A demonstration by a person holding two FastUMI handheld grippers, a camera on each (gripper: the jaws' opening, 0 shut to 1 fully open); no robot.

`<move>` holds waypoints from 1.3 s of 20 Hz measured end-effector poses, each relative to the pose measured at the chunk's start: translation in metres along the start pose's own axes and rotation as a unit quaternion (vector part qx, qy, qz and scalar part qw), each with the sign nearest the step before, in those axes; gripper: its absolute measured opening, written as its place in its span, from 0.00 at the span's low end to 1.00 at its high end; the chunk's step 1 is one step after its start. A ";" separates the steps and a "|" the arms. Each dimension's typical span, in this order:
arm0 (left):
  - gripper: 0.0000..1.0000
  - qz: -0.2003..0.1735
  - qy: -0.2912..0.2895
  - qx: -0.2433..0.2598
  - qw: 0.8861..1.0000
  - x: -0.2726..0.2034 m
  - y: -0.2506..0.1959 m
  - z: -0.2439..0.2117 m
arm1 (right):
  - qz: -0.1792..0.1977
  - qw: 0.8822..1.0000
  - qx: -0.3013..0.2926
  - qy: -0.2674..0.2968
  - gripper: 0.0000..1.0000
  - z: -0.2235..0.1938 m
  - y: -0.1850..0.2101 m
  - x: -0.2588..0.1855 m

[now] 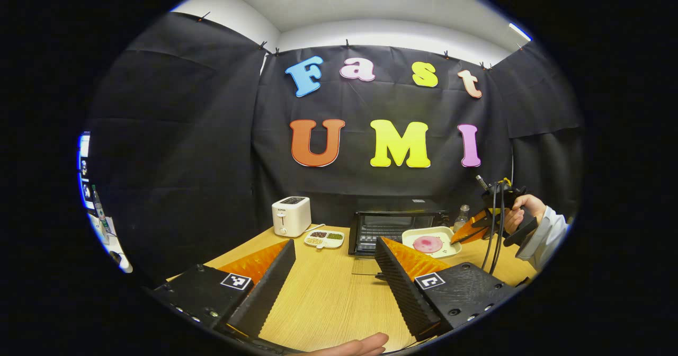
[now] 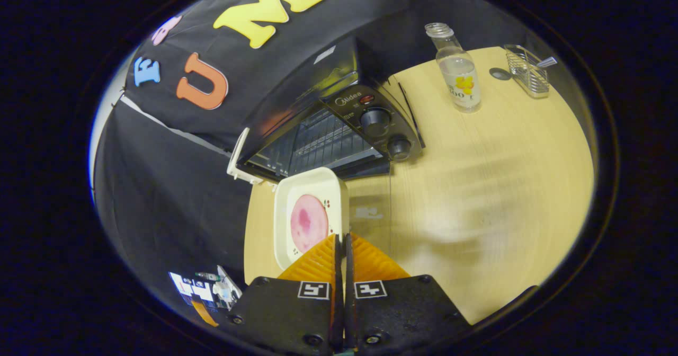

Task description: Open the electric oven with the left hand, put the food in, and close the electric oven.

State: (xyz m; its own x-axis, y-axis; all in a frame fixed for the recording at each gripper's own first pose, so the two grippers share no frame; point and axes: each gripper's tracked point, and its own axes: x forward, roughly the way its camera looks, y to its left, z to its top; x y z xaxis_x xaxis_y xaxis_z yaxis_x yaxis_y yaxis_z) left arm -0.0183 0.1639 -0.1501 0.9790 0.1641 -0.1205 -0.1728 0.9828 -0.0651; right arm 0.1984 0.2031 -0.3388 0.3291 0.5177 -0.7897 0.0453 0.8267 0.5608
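Note:
The black electric oven [image 1: 394, 228] stands at the back of the wooden table, its glass door [image 1: 366, 265] folded down flat in front of it. In the right gripper view the oven [image 2: 328, 133] shows its wire rack and two knobs. My right gripper [image 2: 341, 238] is shut on the rim of a white plate [image 2: 286, 213] carrying a pink slice of food [image 2: 308, 222], just in front of the oven mouth over the lowered door [image 2: 371, 210]. The left gripper view shows that plate [image 1: 430, 243] and my right gripper [image 1: 466, 234]. My left gripper [image 1: 335, 243] hangs open over the table, holding nothing.
A white toaster [image 1: 291, 215] and a small divided dish [image 1: 324, 238] sit left of the oven. A clear bottle [image 2: 460, 75] and a wire holder [image 2: 527, 70] stand on the far side. A hand [image 1: 355, 347] shows at the table's near edge.

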 end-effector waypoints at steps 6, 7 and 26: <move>0.96 0.002 -0.001 0.003 1.000 0.021 0.007 -0.004 | 0.006 1.000 0.025 -0.012 0.04 0.021 0.020 0.062; 0.96 0.005 -0.001 0.003 1.000 0.026 0.009 -0.006 | 0.009 0.999 0.032 -0.023 0.04 0.027 0.023 0.072; 0.96 -0.015 0.047 0.015 0.999 0.112 0.009 -0.053 | 0.025 0.942 0.194 -0.273 0.07 0.134 0.038 0.153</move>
State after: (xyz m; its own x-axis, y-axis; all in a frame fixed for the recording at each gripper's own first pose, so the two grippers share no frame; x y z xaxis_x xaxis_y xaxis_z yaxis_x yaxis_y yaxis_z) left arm 0.0838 0.1871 -0.2170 0.9692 0.1276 -0.2106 -0.1392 0.9894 -0.0415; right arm 0.3764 0.2848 -0.4049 0.7711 0.2756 -0.5740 0.3230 0.6075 0.7257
